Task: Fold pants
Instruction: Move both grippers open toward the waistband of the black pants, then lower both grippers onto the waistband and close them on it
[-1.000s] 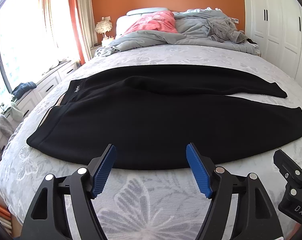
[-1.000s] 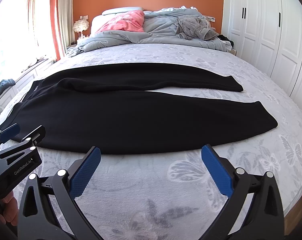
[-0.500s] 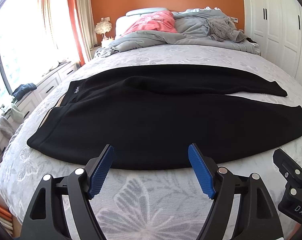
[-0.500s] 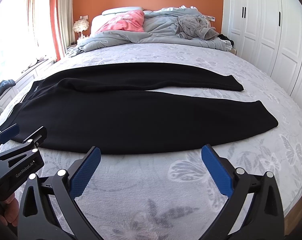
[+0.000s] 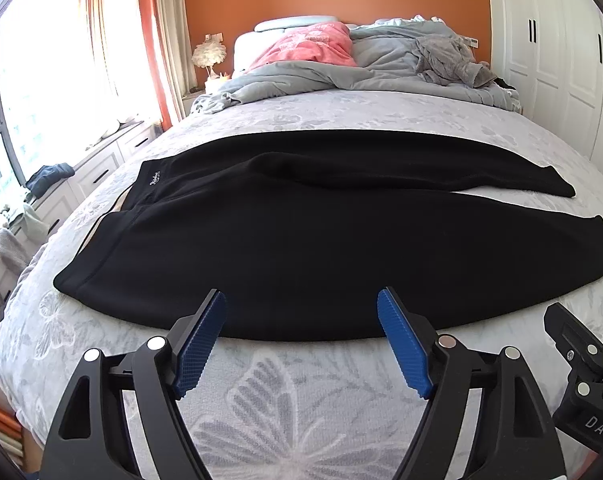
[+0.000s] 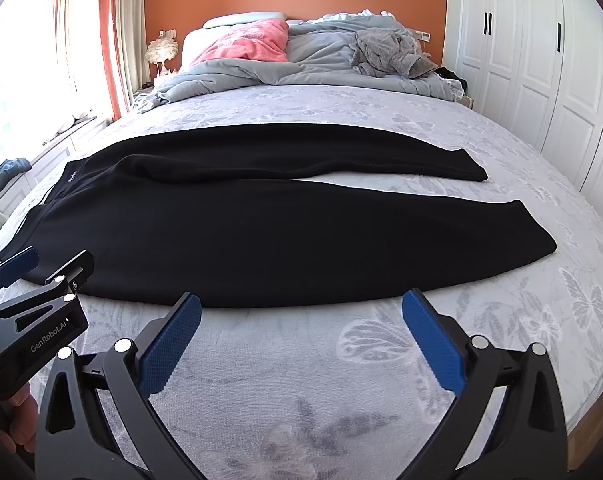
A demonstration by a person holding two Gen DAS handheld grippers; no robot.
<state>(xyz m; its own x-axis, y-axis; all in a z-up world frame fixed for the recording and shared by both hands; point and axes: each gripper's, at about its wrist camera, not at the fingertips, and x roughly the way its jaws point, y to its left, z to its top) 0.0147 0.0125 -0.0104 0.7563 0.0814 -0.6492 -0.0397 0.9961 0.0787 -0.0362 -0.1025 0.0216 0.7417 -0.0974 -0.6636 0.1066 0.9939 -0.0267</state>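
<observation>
Black pants (image 5: 301, 240) lie flat across the bed, waistband to the left, both legs stretched to the right with a narrow gap between them; they also show in the right wrist view (image 6: 261, 224). My left gripper (image 5: 301, 300) is open and empty, its blue pads just at the pants' near edge. My right gripper (image 6: 301, 304) is open and empty, hovering over the bedspread just short of the near leg. Each gripper shows at the edge of the other's view.
The bed (image 6: 301, 380) has a grey floral spread. A rumpled grey duvet (image 6: 301, 68) and pink pillow (image 6: 249, 42) lie at the head. White wardrobes (image 6: 541, 60) stand on the right; a window seat with drawers (image 5: 93, 168) runs on the left.
My left gripper's jaws have opened slightly wider. The pants and the right gripper have barely moved.
</observation>
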